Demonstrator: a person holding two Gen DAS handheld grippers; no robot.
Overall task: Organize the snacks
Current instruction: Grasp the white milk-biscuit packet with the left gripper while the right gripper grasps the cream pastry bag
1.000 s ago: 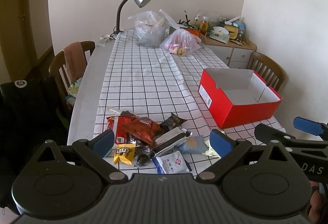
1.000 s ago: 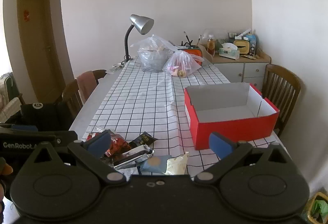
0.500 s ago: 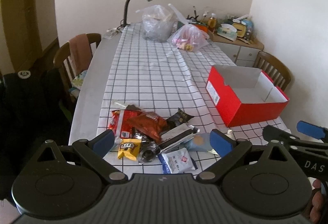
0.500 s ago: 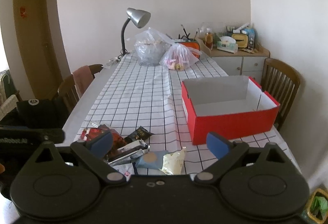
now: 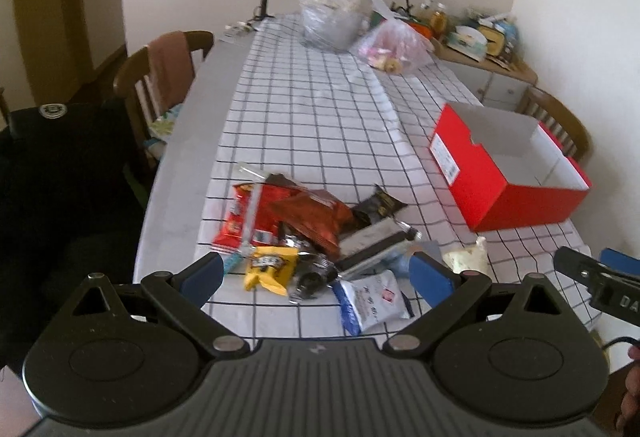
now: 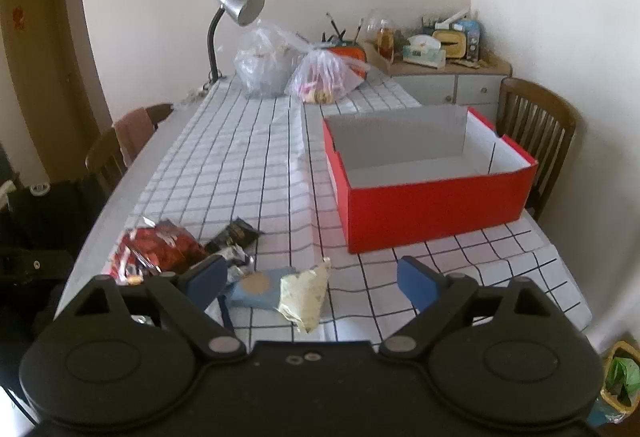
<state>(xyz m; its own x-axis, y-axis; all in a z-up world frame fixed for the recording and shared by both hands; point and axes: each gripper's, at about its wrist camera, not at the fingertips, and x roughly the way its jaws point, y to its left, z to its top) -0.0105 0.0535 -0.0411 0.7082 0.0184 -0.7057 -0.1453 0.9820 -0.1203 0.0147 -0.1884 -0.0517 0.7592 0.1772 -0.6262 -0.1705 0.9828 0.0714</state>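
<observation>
both grippers have dropped toward the snacks [image 5: 312, 233]. left gripper [image 5: 316, 273] spread, empty; right gripper [image 6: 310, 279] narrowing around nothing. i'd take one edge packet, then the box [image 6: 436, 213].

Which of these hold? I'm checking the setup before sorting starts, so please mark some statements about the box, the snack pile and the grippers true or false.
1. The red box is empty. True.
2. The snack pile sits inside the box. False: it lies on the checked tablecloth, apart from the box.
3. The left gripper holds a yellow packet. False: its jaws are open, with the yellow packet lying on the cloth.
4. The right gripper grips nothing. True: its jaws are closing, nothing pressed between them.
5. A desk lamp stands at the table's far end. True.
</observation>
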